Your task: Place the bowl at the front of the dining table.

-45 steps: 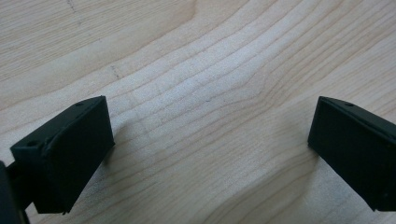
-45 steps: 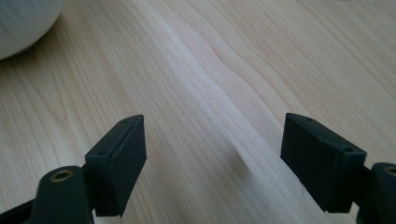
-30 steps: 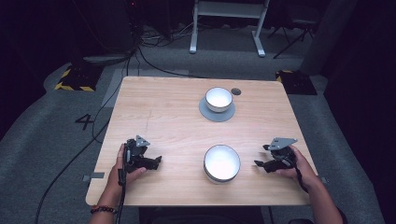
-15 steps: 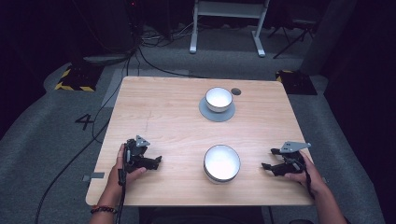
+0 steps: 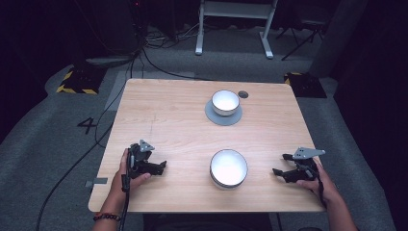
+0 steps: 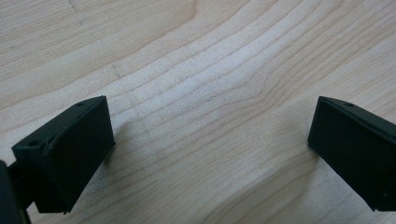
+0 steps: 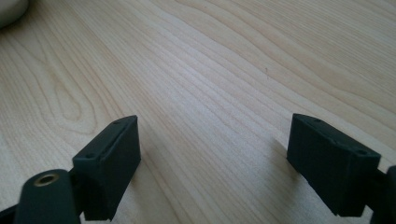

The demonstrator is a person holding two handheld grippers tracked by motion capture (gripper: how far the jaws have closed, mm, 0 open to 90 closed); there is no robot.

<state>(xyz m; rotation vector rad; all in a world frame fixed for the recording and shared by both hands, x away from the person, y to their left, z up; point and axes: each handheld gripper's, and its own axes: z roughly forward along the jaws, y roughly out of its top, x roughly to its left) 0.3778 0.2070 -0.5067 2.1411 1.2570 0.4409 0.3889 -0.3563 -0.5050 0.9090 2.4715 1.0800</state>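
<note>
On the wooden table (image 5: 178,120) a white bowl (image 5: 229,167) stands near the front middle. A second white bowl (image 5: 225,102) sits on a grey saucer (image 5: 210,115) farther back. My left gripper (image 5: 161,167) rests low at the front left, open, with bare wood between its jaws (image 6: 210,149). My right gripper (image 5: 280,163) is at the front right, a hand's width to the right of the near bowl and pointing toward it. Its jaws have just been opening and now stand wide, with nothing but wood between them (image 7: 212,163). The near bowl's edge (image 7: 9,11) peeks into that view's corner.
A small dark round mark (image 5: 243,94) lies on the table beside the saucer. The right hand is close to the table's right edge (image 5: 315,187). Cables and a metal stand (image 5: 233,24) are on the floor beyond the table.
My right gripper has drawn away from the near bowl to the right, toward the table's edge. The left gripper and both bowls have stayed put.
</note>
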